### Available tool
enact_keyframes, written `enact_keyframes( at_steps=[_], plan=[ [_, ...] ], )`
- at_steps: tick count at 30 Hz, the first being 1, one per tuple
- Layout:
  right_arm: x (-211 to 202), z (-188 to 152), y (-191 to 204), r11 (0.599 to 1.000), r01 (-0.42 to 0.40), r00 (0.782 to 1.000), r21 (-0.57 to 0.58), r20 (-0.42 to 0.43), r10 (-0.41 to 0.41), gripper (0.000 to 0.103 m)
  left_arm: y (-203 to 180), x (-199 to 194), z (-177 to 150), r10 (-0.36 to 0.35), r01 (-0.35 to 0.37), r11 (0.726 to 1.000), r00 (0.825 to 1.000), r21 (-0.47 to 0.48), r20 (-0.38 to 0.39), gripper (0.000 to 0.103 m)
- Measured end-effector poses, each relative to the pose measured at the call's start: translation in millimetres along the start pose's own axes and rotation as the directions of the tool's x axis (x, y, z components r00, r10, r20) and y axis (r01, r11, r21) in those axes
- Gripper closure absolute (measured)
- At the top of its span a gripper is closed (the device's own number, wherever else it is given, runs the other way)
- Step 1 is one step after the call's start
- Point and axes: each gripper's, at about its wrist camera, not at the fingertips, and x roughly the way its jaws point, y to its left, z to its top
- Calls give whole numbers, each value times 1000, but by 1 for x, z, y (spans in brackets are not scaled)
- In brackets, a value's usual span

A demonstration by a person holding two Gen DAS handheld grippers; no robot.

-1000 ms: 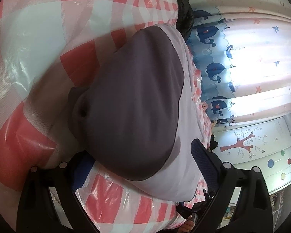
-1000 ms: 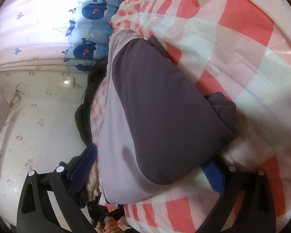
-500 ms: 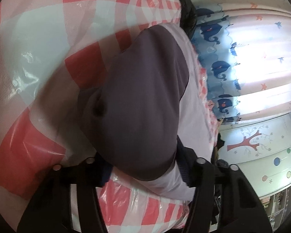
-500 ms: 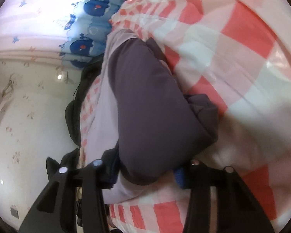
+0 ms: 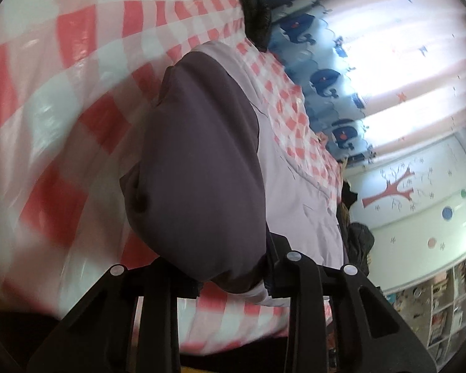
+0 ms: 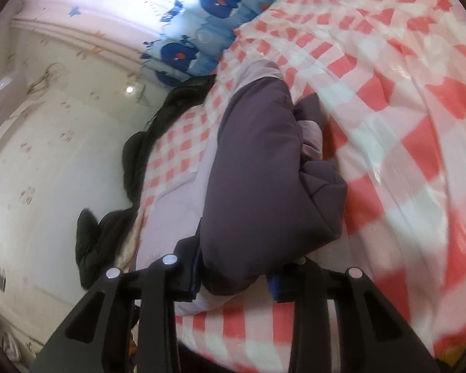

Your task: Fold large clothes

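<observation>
Purple-grey padded fabric, matte and thick, formed the top panel of the garment [image 5: 202, 168], a large two-tone jacket lying on the checked cover [image 5: 62, 99]; pale lilac cloth showed along its far side.

Left entry: left gripper [image 5: 230, 275], black frame, jaws just drawn in and pressed on the near dark hem of the garment, fabric bunched between the pads. Cover beneath was glossy plastic, red-and-white check, wrinkled. Beyond the garment's far edge, a whale-print curtain [image 5: 326, 84] and a tree decal [image 5: 391, 192] on the wall.

Right entry: right gripper [image 6: 236, 276], same black frame with a blue pad showing, jaws likewise just narrowed onto the near hem of the garment [image 6: 258, 168]. A rumpled sleeve or hood fold, dark with a lilac lining, lay heaped on the garment's right side. A dark fuzzy item [image 6: 158, 130] sat at the bed's far-left edge; its nature could not be told.

Handling, judged: soft, bulky, moderately light; padding should spring back and resist a crisp crease. Slick cover would let it slide when dragged. Best hold: both near hem corners, through all layers, lifted evenly so the loose fold does not spill.
</observation>
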Motion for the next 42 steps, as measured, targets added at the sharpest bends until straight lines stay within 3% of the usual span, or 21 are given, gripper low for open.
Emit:
enact_keyframes(
  at_steps=[6, 8, 10, 12, 14, 17, 19, 21, 22, 24, 27, 29, 31, 34, 37, 40, 42],
  plan=[
    [-46, -52, -21, 998, 57, 996, 17, -68, -56, 70, 12, -24, -58, 60, -59, 997, 998, 50, -29, 72],
    [-48, -61, -37, 994, 95, 990, 51, -113, -88, 67, 21, -22, -68, 89, -88, 996, 996, 27, -23, 61],
    [-51, -65, -51, 988, 88, 989, 125, -132, -72, 59, 25, -22, -72, 111, -111, 993, 994, 27, -3, 51],
    [-61, -65, -53, 986, 80, 991, 145, -116, -63, 56, 21, -23, -74, 132, -133, 990, 991, 44, 20, 42],
    [-74, -64, -53, 983, 93, 993, 155, -80, -82, 52, 16, -22, -76, 153, -156, 986, 987, 57, 46, 24],
    [-92, -62, -47, 973, 183, 983, 140, 3, -185, 48, 13, -16, -79, 175, -179, 982, 983, 67, 61, 16],
    [-106, -58, -42, 966, 217, 970, 138, 85, -230, 44, 11, -11, -78, 184, -189, 980, 980, 61, 70, 15],
    [-123, -53, -28, 955, 272, 933, 118, 210, -292, 42, 8, -6, -79, 208, -214, 975, 974, 66, 84, 15],
    [-125, -49, -10, 951, 305, 914, 45, 267, -305, 37, 5, -6, -80, 220, -227, 971, 971, 74, 92, 14],
    [-108, -45, 24, 928, 359, 903, -103, 292, -317, 29, -1, -4, -83, 250, -261, 961, 962, 94, 112, 14],
    [-51, -40, 48, 848, 455, 887, -271, 219, -406, 27, -6, -5, -87, 277, -292, 950, 952, 109, 132, 14],
    [4, -35, 22, 840, 481, 872, -251, 43, -487, 27, -8, -5, -88, 286, -303, 946, 948, 114, 141, 14],
    [33, -40, -4, 821, 526, 833, -221, -62, -550, 23, -12, -4, -89, 298, -319, 939, 942, 133, 151, 14],
    [24, -31, -1, 849, 502, 853, -165, -69, -518, 21, -15, -4, -91, 309, -333, 931, 937, 150, 163, 14],
    [4, -31, 20, 848, 502, 862, -167, 17, -507, 21, -15, -5, -92, 312, -338, 928, 935, 157, 171, 14],
    [-2, -40, 65, 818, 494, 869, -295, 167, -465, 20, -18, -2, -92, 320, -349, 922, 931, 169, 178, 14],
    [11, -42, 83, 790, 488, 873, -370, 189, -450, 15, -19, -2, -92, 325, -356, 919, 928, 172, 182, 14]
  ],
)
